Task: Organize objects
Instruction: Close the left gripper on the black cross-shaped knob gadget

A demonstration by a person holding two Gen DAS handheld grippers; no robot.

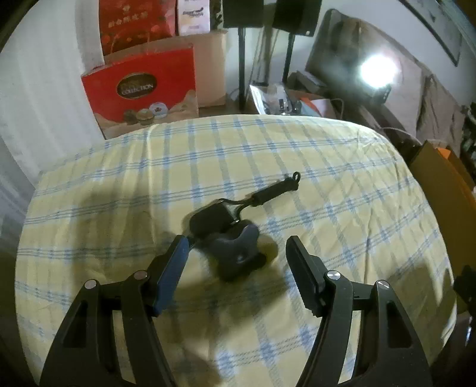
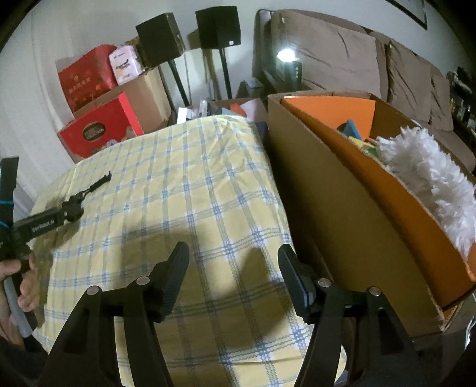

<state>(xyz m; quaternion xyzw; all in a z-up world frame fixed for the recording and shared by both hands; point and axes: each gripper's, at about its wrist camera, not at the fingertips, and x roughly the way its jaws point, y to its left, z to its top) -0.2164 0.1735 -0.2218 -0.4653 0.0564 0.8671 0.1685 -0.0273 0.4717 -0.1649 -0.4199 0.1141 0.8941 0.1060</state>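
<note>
With both the left gripper's [image 1: 235, 262] and the right gripper's [image 2: 233, 268] fingers apart and empty, the black strapped gadget [image 1: 229, 226] lay mid-worktop [image 1: 342, 178]; a grab at its loose strap [image 1: 276, 189] risked dangling and slipping.

Left wrist view: close above the checked desk [image 1: 327, 178], tilted downward, facing red boxes [image 1: 139, 92] upper left.
Right wrist view: same downward tilt, over the desk's right edge beside a cardboard box [image 2: 327, 184].
Shared: desk, red boxes, black speakers [image 2: 217, 26], sofa.
</note>
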